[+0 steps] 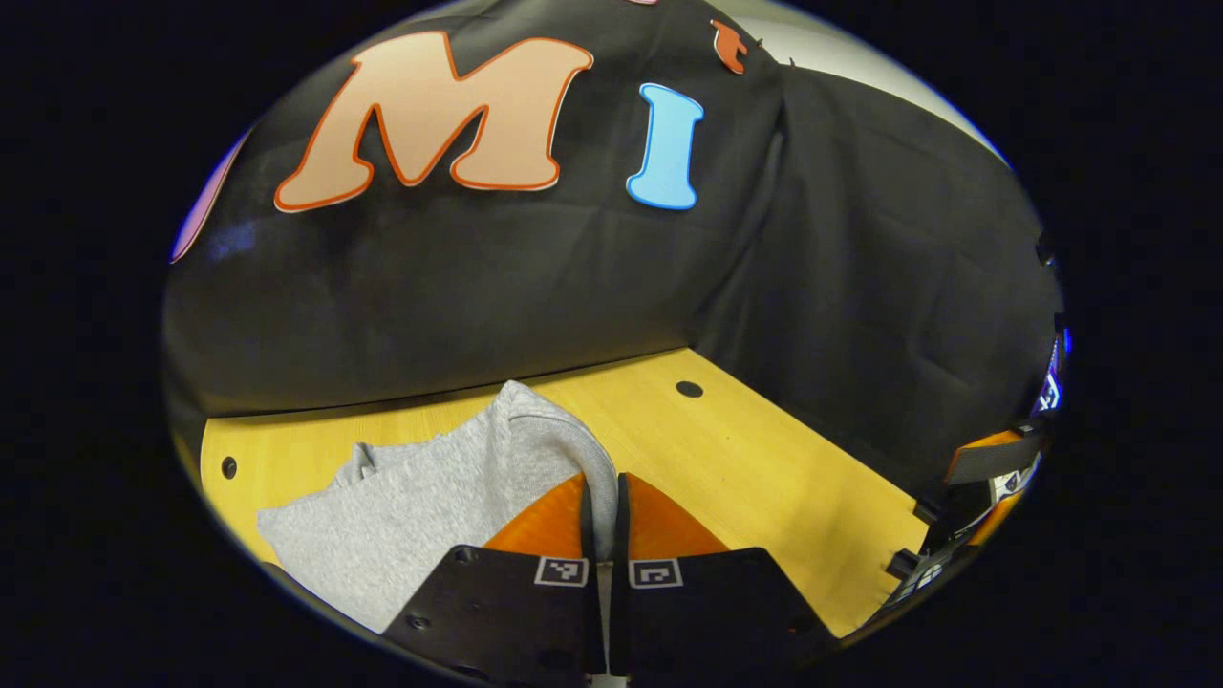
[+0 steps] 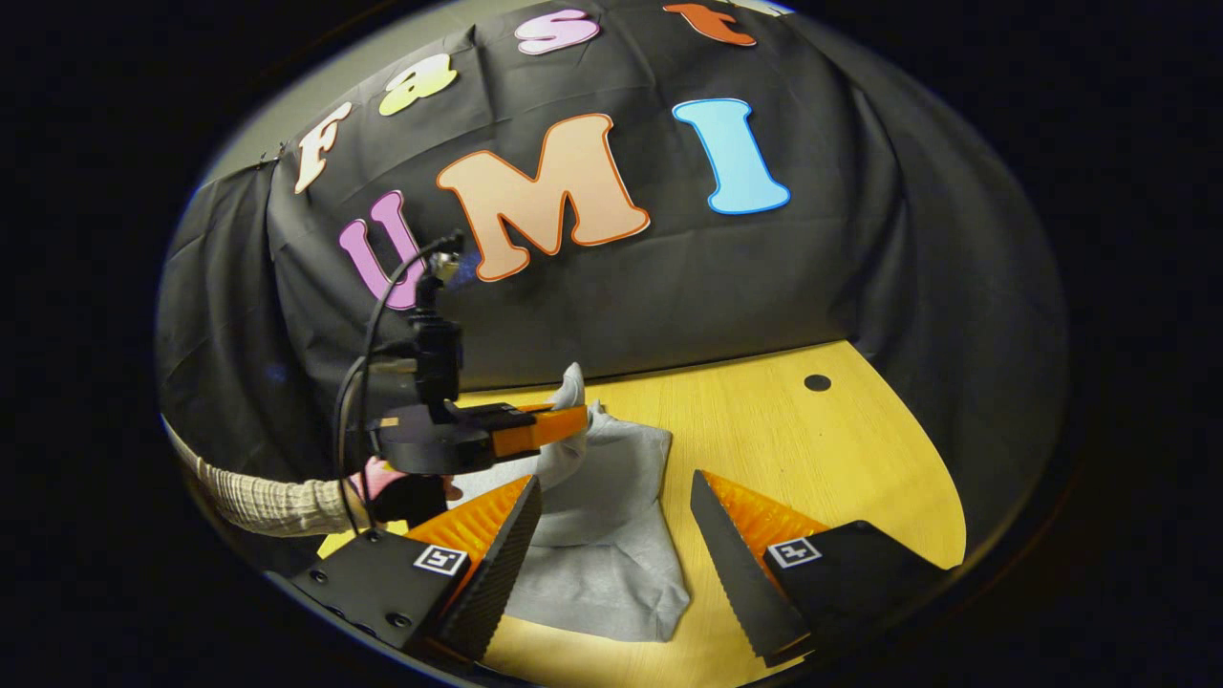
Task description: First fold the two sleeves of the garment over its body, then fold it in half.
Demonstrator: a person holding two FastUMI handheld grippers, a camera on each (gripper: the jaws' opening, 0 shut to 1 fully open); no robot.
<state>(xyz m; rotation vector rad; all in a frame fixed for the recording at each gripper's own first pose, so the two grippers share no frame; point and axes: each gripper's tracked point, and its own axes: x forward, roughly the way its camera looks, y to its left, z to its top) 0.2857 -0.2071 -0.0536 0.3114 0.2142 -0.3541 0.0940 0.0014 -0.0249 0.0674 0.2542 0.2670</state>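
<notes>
A grey garment [image 1: 420,506] lies bunched on the yellow wooden table [image 1: 764,459]. In the left gripper view, my left gripper [image 1: 602,483] is shut on a raised fold of its fabric, which arches up between the orange fingers. In the right gripper view, the left gripper [image 2: 566,420] holds that fold lifted above the rest of the garment [image 2: 611,564]. My right gripper [image 2: 616,516] stands open just over the garment's near part, with its fingers on either side and nothing pinched between them. Part of the right gripper [image 1: 984,497] shows at the right edge of the left gripper view.
Black cloth walls close off the table at the back and right. Small round holes [image 1: 689,389] [image 2: 817,382] mark the tabletop. A hand with a knitted sleeve [image 2: 268,502] holds the left gripper, and a cable [image 2: 368,334] loops above it. Bare wood [image 2: 841,478] lies right of the garment.
</notes>
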